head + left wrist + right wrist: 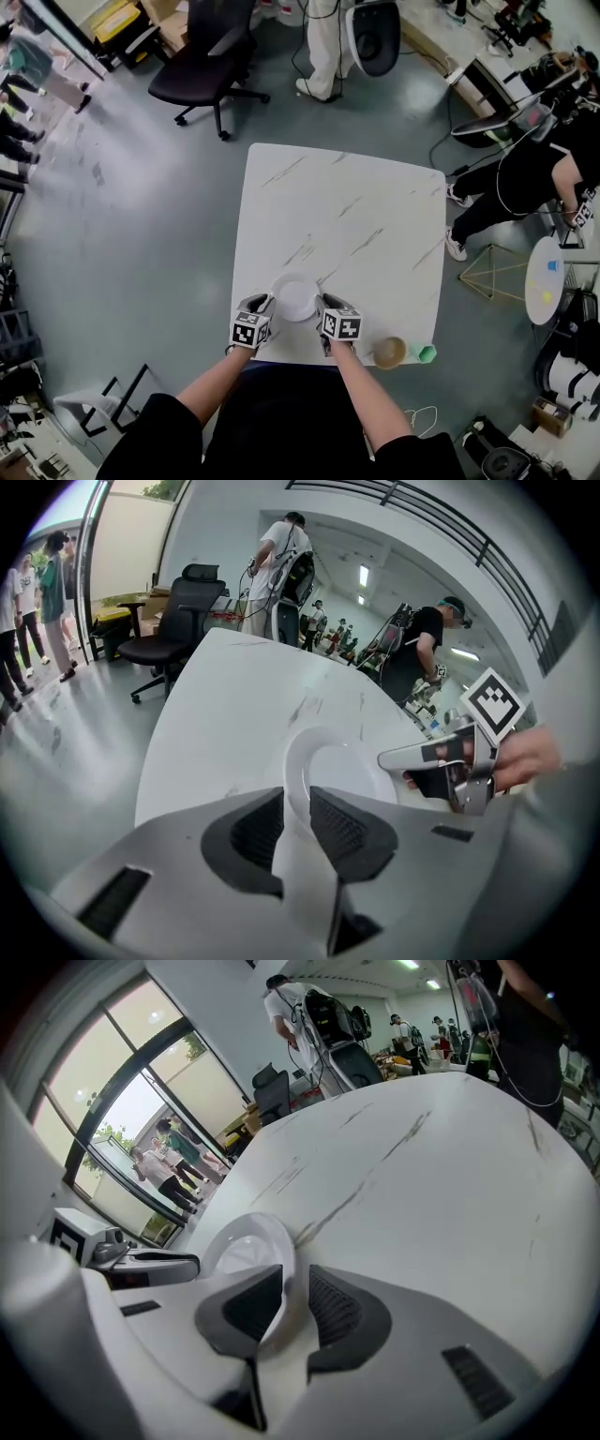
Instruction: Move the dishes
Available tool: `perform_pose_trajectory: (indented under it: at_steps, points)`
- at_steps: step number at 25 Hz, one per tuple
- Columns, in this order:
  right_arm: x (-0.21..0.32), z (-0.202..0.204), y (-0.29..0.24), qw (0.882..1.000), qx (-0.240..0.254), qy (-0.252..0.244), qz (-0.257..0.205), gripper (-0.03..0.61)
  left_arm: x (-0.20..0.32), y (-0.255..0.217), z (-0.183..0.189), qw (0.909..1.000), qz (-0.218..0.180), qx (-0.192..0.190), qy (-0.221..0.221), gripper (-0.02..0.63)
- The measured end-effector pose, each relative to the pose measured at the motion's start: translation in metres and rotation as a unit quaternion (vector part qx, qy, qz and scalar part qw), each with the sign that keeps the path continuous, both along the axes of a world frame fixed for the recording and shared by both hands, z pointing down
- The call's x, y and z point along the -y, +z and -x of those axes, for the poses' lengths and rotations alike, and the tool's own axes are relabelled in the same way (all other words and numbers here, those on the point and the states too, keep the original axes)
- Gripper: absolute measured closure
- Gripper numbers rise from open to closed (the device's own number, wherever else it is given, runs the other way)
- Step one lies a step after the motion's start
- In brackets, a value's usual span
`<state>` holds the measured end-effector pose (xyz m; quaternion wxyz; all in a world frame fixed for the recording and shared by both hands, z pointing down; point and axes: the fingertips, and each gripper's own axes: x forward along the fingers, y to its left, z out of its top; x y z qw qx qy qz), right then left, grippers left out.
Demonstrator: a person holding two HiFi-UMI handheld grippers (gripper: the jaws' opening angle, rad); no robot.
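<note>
A small white plate (297, 299) sits near the front edge of the white marble table (356, 206). My left gripper (263, 309) is shut on the plate's left rim, and my right gripper (322, 309) is shut on its right rim. In the left gripper view the plate (337, 771) stands between the dark pads with the rim pinched, and the right gripper (450, 761) shows across it. The right gripper view has the plate (246, 1246) clamped at its rim, the left gripper (131, 1262) beyond.
A brown cup (389, 352) and a small green cup (427, 353) stand at the table's front right corner. A black office chair (211, 61) is beyond the far left corner. A person (525, 178) sits to the right, by a small round table (548, 281).
</note>
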<state>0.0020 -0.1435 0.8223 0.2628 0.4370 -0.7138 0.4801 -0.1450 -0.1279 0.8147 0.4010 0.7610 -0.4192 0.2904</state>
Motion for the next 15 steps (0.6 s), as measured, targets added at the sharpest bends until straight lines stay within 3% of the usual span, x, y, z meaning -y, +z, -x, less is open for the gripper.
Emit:
perform_pose_trajectory:
  at_steps: [7, 15]
  points:
    - [-0.0026, 0.0085, 0.0023, 1.0, 0.016, -0.015, 0.001, 0.506, -0.0003, 0.0072, -0.0018, 0.9998, 0.014, -0.002, -0.011, 0.528]
    - [-0.0079, 0.0037, -0.0024, 1.0, 0.017, 0.015, -0.008, 0.515, -0.0006, 0.0016, -0.003, 0.9998, 0.017, -0.009, -0.001, 0.536]
